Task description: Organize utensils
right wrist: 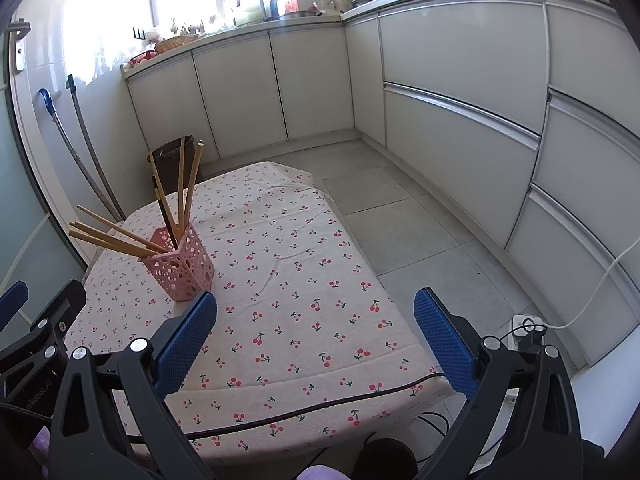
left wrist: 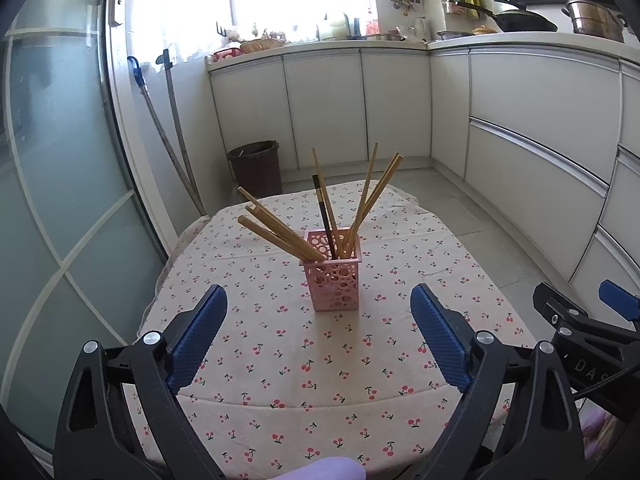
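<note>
Cherry-print tablecloth [left wrist: 320, 360] — chopsticks [left wrist: 280, 236] in holder [left wrist: 334, 284]

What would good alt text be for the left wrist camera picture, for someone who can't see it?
A pink perforated holder full of wooden chopsticks, plus one dark one, stands on a cherry-print tablecloth. The left gripper frames it with open, empty jaws; white kitchen cabinets fill the background.
</note>
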Tool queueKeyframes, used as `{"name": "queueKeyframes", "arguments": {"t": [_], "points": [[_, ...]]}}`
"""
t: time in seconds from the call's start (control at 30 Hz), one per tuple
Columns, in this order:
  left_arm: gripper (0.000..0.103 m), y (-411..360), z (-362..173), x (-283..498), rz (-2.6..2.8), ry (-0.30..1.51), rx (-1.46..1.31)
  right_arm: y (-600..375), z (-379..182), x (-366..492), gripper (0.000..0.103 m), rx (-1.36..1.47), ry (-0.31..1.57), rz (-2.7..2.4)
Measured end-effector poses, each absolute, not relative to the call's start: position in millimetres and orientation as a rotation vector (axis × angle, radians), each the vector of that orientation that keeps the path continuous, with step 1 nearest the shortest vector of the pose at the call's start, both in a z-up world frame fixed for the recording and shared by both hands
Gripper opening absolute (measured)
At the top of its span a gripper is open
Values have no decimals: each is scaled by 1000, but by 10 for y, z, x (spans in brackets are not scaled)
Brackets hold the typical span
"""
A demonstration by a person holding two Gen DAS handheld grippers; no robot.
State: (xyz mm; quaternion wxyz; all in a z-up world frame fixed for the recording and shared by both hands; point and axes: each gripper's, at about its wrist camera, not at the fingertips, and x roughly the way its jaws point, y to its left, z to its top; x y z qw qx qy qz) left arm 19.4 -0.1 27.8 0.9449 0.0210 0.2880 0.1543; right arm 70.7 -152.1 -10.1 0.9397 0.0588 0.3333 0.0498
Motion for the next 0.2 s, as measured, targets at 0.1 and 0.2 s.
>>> {"name": "queueKeyframes", "arguments": {"t": [0.1, 0.2], "points": [[95, 43, 279, 204, 321, 601, 20, -1523, -99, 709, 96, 123, 681, 101], [96, 38, 286, 190, 332, 592, 18, -1528, -101, 708, 96, 123, 682, 102]]}}
